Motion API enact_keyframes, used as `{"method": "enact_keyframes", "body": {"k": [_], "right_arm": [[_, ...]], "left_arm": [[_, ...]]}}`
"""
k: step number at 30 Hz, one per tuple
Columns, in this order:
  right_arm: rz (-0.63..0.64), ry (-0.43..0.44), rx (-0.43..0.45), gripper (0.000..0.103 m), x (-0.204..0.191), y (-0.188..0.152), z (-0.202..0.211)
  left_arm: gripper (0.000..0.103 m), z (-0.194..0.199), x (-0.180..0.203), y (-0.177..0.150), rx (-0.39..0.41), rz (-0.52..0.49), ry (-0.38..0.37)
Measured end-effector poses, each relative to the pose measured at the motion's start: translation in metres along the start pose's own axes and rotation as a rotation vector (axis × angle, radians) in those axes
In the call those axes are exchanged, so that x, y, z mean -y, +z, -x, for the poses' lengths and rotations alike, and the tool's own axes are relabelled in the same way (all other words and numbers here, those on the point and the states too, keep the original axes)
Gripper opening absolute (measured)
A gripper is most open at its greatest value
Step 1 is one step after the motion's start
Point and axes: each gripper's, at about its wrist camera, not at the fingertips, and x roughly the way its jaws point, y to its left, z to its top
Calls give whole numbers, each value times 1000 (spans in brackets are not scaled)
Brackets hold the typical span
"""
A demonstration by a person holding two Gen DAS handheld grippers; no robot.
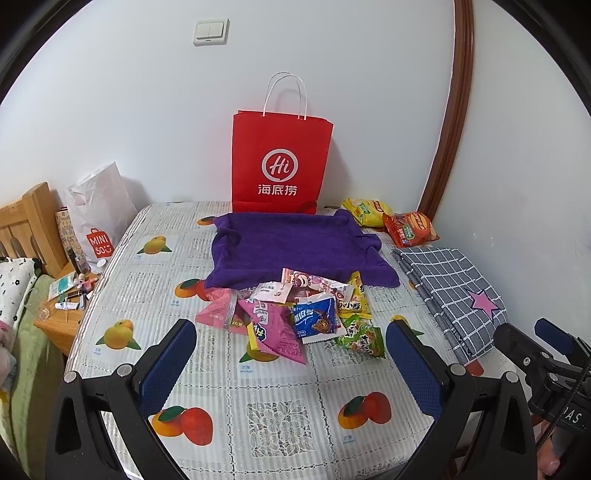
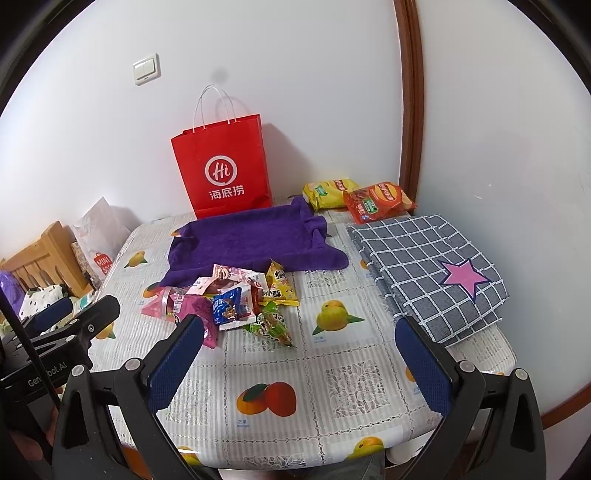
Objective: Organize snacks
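Both claws empty, spread wide, held above the near part of the table (image 1: pixel 280 435): left claw (image 1: pixel 290 363), right claw (image 2: pixel 299 363). The snack pile (image 1: pixel 291 314) lies mid-table, overlapping the front edge of the purple towel (image 1: pixel 295 245); two chip bags (image 1: pixel 391 221) sit apart at the back right. Likely step: first pick. Take a packet on the pile's outer edge, such as the green one (image 1: pixel 360 334), and pinch it by a flat seam. Red paper bag (image 1: pixel 280 166) is the probable destination; not certain.

A plain white wall (image 1: pixel 147 110) is filling the upper frame, carrying a light switch (image 1: pixel 211 32) at upper left. A brown door frame (image 1: pixel 458 110) is curving down the right; a wooden headboard (image 1: pixel 33 218) is showing at the left edge.
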Motion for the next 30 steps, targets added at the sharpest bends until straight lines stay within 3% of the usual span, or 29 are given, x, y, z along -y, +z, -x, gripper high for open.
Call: {"method": "enact_keyframes", "body": {"k": [30], "right_arm": [[10, 7, -15, 102, -2, 0, -2]], "left_arm": [[103, -3, 9, 1, 4, -15, -4]]}}
